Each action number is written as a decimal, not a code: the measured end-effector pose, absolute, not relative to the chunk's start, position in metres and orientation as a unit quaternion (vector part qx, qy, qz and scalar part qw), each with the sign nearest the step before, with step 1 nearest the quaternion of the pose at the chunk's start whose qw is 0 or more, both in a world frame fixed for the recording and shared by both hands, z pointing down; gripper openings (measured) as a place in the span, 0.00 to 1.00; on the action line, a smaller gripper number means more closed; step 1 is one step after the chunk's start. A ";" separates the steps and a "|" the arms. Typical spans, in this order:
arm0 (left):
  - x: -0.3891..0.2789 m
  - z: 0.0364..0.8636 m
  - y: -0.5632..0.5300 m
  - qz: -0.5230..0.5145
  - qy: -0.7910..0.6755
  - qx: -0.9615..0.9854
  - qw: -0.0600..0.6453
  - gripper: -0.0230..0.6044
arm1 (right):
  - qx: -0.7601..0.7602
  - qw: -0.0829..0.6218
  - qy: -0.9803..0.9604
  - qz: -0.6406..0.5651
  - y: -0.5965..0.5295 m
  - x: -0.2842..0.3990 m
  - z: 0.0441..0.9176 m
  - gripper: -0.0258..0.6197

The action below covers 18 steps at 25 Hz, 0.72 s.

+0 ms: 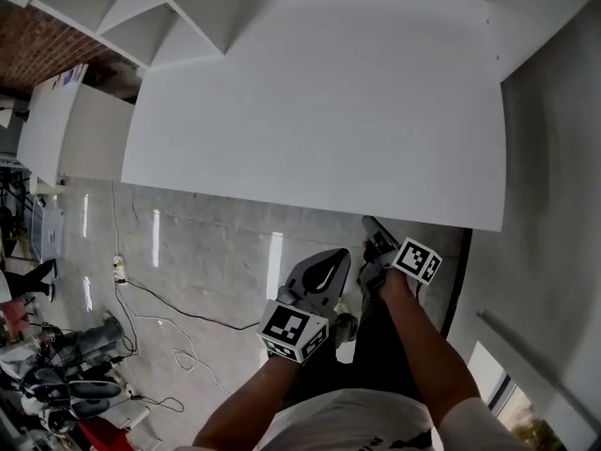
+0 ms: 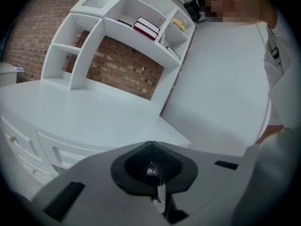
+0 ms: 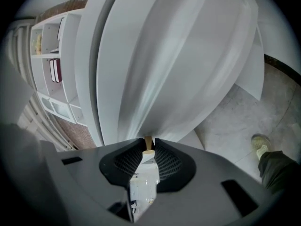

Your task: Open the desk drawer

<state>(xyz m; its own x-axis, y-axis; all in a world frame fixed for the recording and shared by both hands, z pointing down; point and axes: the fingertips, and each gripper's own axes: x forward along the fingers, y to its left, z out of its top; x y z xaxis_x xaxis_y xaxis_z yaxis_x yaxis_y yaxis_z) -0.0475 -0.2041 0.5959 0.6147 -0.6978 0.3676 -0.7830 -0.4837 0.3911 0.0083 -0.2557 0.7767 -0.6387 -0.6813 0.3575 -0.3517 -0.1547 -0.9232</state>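
Right gripper view showed the right gripper (image 3: 148,149) closed on a small tan knob (image 3: 148,141). Its pads seemed to press both sides, and the white drawer front (image 3: 141,98) lay directly beyond. Head view placed that grip just under the front edge of the desk (image 1: 319,111), near its right corner. Nothing jutted out from beneath, so the drawer looked unopened: knob taken, pull not yet made. The left gripper (image 2: 151,147) had its jaws together on nothing, beside the right one and short of the front edge.
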 end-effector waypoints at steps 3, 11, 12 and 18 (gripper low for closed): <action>-0.050 0.593 -0.198 0.077 -0.433 0.857 0.268 0.05 | -0.409 0.125 0.640 -0.638 -0.253 0.010 0.775 0.16; -0.059 0.586 -0.176 0.071 -0.432 0.857 0.270 0.06 | -0.419 0.117 0.632 -0.642 -0.217 0.004 0.775 0.16; -0.061 0.585 -0.173 0.071 -0.432 0.858 0.270 0.06 | -0.419 0.115 0.631 -0.642 -0.210 0.002 0.775 0.16; -0.063 0.581 -0.147 0.073 -0.425 0.860 0.273 0.05 | -0.423 0.107 0.629 -0.643 -0.169 -0.001 0.773 0.16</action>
<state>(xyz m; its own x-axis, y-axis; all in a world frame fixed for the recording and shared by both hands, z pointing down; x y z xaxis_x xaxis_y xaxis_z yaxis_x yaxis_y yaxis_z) -0.0627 -0.1465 0.5814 0.6275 -0.6920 0.3569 -0.7713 -0.4894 0.4070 -0.0012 -0.1691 0.7730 -0.6188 -0.6703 0.4097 -0.3940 -0.1863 -0.9000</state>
